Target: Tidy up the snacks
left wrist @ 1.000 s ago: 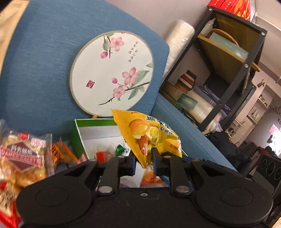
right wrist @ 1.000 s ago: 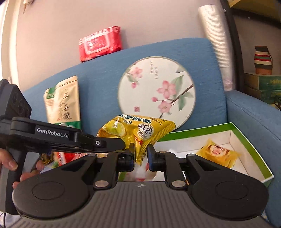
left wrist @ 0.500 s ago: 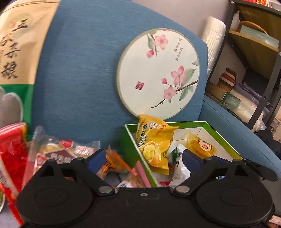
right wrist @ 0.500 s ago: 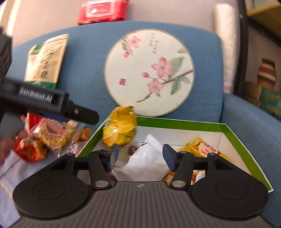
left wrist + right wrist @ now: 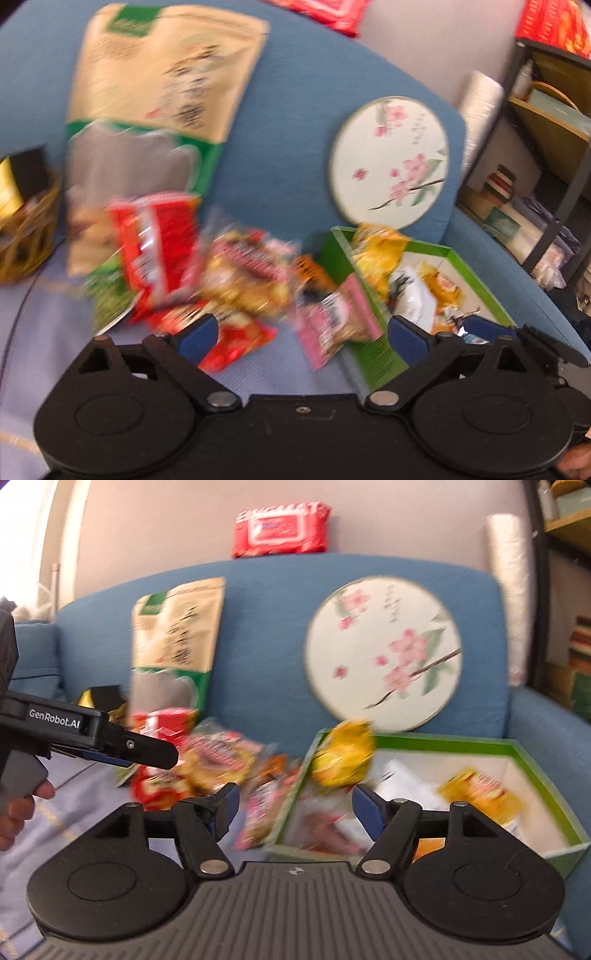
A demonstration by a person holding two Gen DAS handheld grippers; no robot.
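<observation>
A yellow chip bag (image 5: 343,757) leans inside the near-left corner of the green-rimmed box (image 5: 443,740); no gripper touches it. The left wrist view shows the same bag (image 5: 376,251) in the box (image 5: 369,354) among several small packets. My right gripper (image 5: 295,806) hangs before the box's left wall, its jaws opening, with nothing between them. My left gripper (image 5: 303,332) is open over the sofa seat, a pink packet (image 5: 332,325) lying beyond its fingers. A blurred pile of loose snacks (image 5: 229,280) lies left of the box. In the right wrist view the left gripper (image 5: 155,755) reaches over that pile.
A round blossom fan (image 5: 384,653) and a tall beige-and-green pouch (image 5: 177,627) lean on the blue sofa back. A red wipes pack (image 5: 280,530) sits on top. A wicker basket (image 5: 26,240) stands far left, a metal shelf (image 5: 546,147) to the right.
Both grippers were shut on the yellow bag; both have opened and the bag dropped into the box. The left gripper swung left over the snack pile; the right drew back a little.
</observation>
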